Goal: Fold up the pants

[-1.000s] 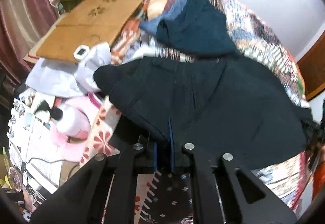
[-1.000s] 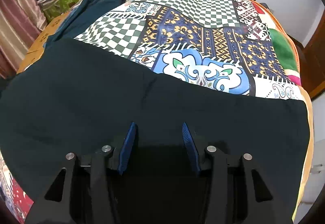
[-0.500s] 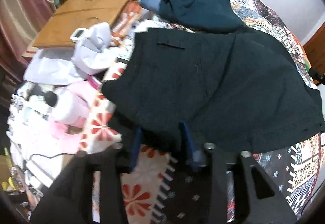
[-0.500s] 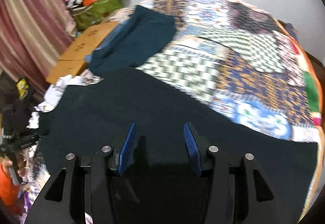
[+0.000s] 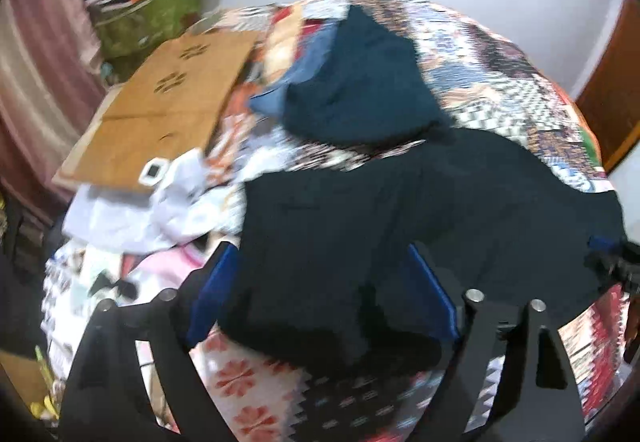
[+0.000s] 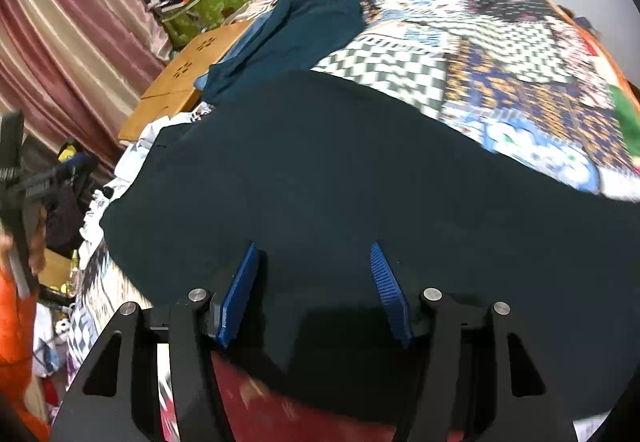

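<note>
Dark navy pants (image 5: 420,209) lie spread across a patchwork quilt on the bed, and fill the middle of the right wrist view (image 6: 340,177). My left gripper (image 5: 320,274) is open, its blue pads either side of the pants' near left edge. My right gripper (image 6: 314,266) is open above the pants' near edge, holding nothing. The right gripper's tip shows at the far right of the left wrist view (image 5: 612,262).
A folded teal garment (image 5: 360,85) lies beyond the pants on the quilt (image 6: 500,41). A brown cardboard sheet (image 5: 160,113), white cloth (image 5: 132,205), a green bag (image 6: 208,5) and pink curtains (image 6: 68,33) crowd the left side.
The left gripper let go of the pants' edge and opened wide. The pants settled flatter on the quilt. The right gripper stayed open and swung its view leftward.
</note>
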Motion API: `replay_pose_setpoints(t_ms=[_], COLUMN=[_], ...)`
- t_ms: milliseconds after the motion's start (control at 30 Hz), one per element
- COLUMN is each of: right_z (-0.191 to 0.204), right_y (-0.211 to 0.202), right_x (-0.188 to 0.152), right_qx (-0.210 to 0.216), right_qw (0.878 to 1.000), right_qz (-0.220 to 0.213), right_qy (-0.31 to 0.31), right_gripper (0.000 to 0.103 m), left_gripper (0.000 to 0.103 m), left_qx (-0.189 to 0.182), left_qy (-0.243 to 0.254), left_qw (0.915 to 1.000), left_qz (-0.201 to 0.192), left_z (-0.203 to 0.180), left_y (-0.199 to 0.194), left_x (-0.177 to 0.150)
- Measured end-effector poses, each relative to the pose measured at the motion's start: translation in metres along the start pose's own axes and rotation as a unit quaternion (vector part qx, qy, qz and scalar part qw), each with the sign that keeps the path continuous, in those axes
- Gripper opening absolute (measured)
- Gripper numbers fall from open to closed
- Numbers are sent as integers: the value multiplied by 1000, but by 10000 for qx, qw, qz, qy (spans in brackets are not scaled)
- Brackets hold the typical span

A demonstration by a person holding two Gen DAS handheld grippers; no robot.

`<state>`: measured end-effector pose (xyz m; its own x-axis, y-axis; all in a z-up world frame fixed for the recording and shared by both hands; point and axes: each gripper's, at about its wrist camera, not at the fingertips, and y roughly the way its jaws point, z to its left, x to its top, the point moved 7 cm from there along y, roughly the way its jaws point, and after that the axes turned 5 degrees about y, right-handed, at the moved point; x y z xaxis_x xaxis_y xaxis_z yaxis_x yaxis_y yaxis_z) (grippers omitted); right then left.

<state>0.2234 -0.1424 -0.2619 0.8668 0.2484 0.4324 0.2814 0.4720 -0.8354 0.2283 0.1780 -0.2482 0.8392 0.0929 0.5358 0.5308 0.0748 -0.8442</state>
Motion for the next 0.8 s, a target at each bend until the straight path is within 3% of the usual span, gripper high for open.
replay_pose_setpoints(t_ms=[233, 400, 500, 600, 800], right_z=[-60, -107, -133, -154, -174], right_y=[-45, -89, -105, -106, -103], right_x=[-39, -71, -83, -86, -68], right_qx=[-496, -864, -1082, -1133, -1052], right_qw=[9914, 9687, 9538, 9446, 9325], right_qz=[-446, -989, -1179, -1283, -1775], right_qy=[1122, 2105, 2544, 2800, 2964], right_gripper=[57, 57, 57, 57, 53], left_gripper=[88, 88, 89, 89, 89], left_qx=[-573, -820, -813, -1073, -884], left_qy=[775, 1352, 1301, 1269, 1610], left_qw=[9951, 9859, 9871, 9845, 9820], left_qz=[210, 547, 457, 560, 447], left_z=[-92, -144, -158, -174, -197], left_y=[29, 50, 50, 49, 43], left_x=[14, -2, -4, -4, -7])
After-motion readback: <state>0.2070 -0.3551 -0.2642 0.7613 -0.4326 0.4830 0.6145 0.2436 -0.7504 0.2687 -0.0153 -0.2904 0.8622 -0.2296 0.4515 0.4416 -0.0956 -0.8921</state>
